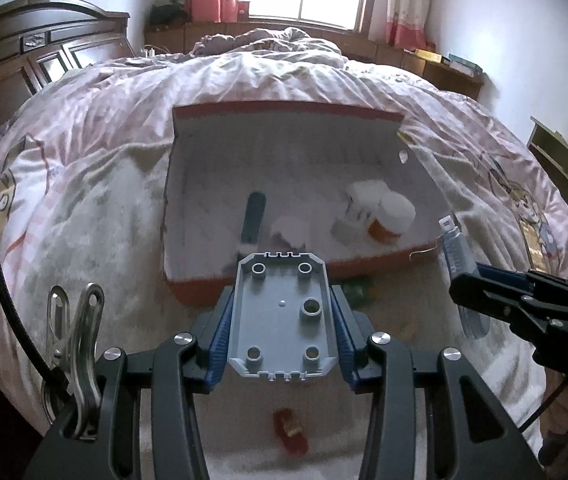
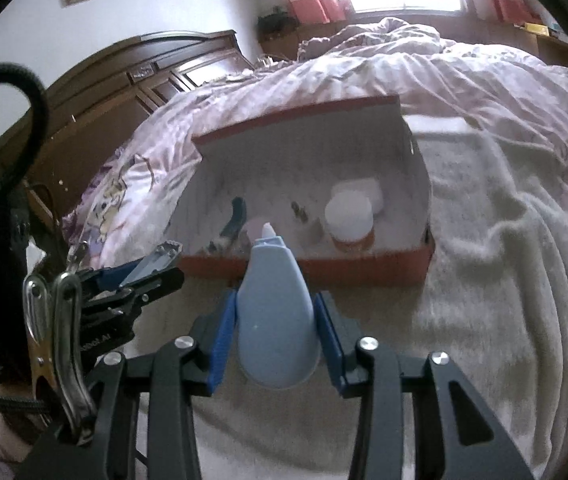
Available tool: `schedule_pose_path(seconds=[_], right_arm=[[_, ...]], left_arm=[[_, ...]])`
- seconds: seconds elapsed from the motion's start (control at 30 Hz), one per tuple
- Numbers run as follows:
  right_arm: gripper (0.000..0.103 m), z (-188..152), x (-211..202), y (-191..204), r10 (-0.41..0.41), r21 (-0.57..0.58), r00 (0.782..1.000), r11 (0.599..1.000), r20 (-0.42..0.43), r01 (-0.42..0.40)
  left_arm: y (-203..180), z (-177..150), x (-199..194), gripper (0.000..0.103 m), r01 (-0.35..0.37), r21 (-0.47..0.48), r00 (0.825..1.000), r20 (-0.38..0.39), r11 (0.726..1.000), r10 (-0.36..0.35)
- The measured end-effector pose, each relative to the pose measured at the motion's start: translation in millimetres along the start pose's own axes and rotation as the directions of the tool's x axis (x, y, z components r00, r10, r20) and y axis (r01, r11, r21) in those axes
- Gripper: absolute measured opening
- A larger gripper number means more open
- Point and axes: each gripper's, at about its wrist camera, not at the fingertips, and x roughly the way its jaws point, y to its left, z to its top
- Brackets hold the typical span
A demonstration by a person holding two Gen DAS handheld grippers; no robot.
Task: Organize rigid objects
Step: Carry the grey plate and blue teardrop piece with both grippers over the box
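1. Both sets of jaws are clamped on objects; the left gripper (image 1: 281,320) pinches a grey plastic shell (image 1: 281,320) between its blue pads, hollow side up with round posts showing; the right gripper (image 2: 277,334) squeezes a pale blue teardrop-shaped piece (image 2: 277,320), narrow tip pointing away.
2. Ahead of both grippers, an open red box (image 1: 364,266) with a white inside sits on a cream towel (image 2: 484,280) spread over a pink bed quilt (image 1: 243,76); its lid stands raised at the back.
3. Inside the box — an orange bottle with a white cap (image 2: 350,220) at the right, a dark blue handle-like item (image 1: 253,216) at the left, and white pieces too blurred to name.
4. A small red object (image 1: 290,428) lies on the towel below the left gripper — outside the box.
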Motion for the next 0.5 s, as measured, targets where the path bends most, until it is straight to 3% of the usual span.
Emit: schedule_pose_path(seconds=[0.5], right_arm=[[0.042, 52.3, 38.8, -7.8, -0.04, -0.01, 0.998, 0.999, 0.049, 0.041]], left_arm=[[5.2, 51.5, 45.2, 0.045, -0.02, -0.008, 1.0, 0.018, 1.0, 0.02]])
